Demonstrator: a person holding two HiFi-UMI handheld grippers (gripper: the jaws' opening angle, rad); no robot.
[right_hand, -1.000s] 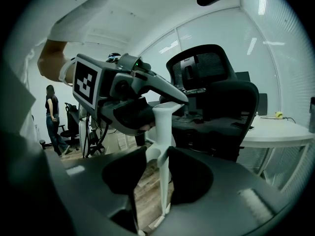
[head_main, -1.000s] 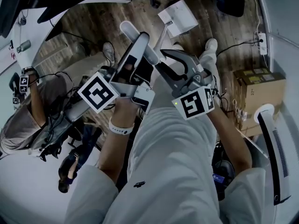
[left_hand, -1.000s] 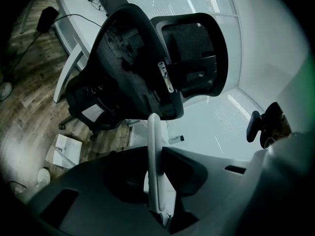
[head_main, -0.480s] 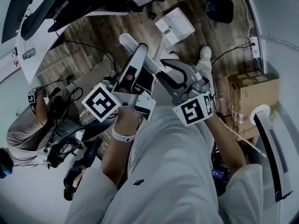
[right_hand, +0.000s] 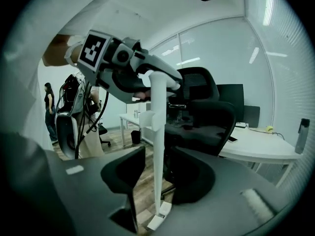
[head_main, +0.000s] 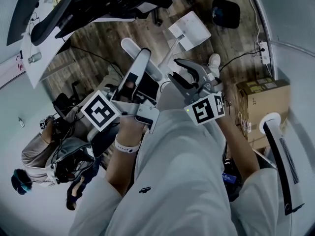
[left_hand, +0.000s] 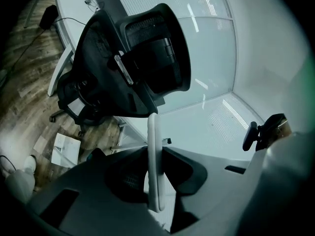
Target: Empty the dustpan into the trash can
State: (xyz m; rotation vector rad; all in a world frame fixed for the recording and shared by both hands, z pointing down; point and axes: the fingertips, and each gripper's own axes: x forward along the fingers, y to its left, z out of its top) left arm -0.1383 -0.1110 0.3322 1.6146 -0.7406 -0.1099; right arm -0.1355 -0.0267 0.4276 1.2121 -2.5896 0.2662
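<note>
A white dustpan (head_main: 192, 28) hangs low over the wood floor on a long white pole (head_main: 170, 53). My left gripper (head_main: 147, 65) is shut on the pole's white handle (left_hand: 153, 166), which stands upright between its jaws. My right gripper (head_main: 176, 70) sits just right of it. Its black jaws are opening, with the pole (right_hand: 157, 151) running down between them and a gap beside it. In the right gripper view the dustpan (right_hand: 158, 218) shows at the pole's foot. A round black bin (head_main: 225, 13) stands on the floor beyond the dustpan.
A black office chair (left_hand: 142, 58) and a white desk (head_main: 39, 58) are ahead. A cardboard box (head_main: 261, 102) and a tall white appliance (head_main: 280, 151) stand at the right. Another person (head_main: 44, 151) with equipment is at the left. Cables and a power strip (head_main: 263, 53) lie on the floor.
The right gripper's jaws have spread wider around the pole. Both grippers have lifted a little with the handle, and the left grip is unchanged.
</note>
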